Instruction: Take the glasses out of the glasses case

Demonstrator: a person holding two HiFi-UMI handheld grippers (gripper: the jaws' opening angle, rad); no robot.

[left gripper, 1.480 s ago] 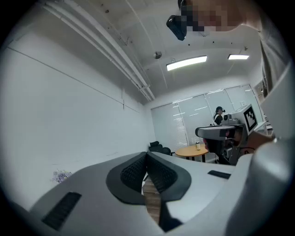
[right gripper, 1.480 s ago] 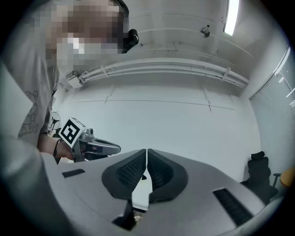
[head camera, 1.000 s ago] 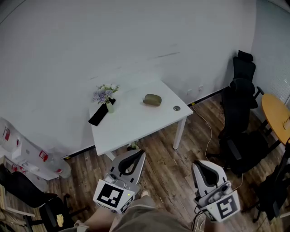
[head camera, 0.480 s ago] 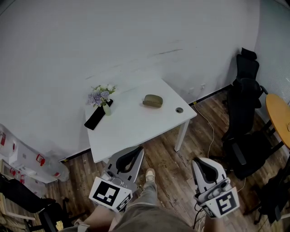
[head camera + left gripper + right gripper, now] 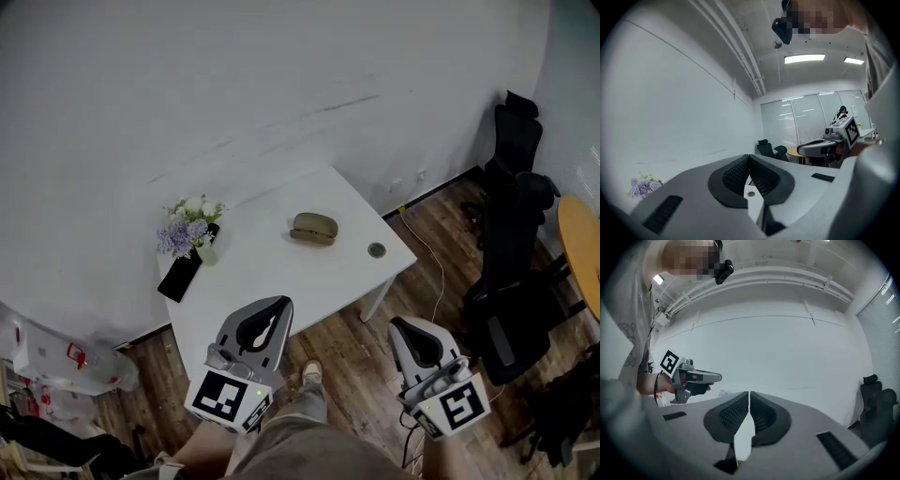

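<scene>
An olive-green glasses case [image 5: 314, 228] lies closed on the white table [image 5: 281, 272], toward its far side. My left gripper [image 5: 278, 306] hangs over the table's near edge, jaws shut and empty; its closed tips also show in the left gripper view [image 5: 749, 157]. Off the table's near right corner, above the wooden floor, my right gripper [image 5: 403, 325] is shut with nothing in it, its tips meeting in the right gripper view [image 5: 749, 393]. Both point level toward the wall, well short of the case.
A small vase of purple flowers [image 5: 189, 227] and a flat black object [image 5: 181, 273] stand at the table's left end. A round grommet [image 5: 376, 249] sits near its right edge. Black office chairs [image 5: 511, 234] and an orange round table [image 5: 583, 246] are at the right.
The table has come nearer in the head view. Both grippers have moved forward with it, the left one now over the table's near edge. Jaws stay shut.
</scene>
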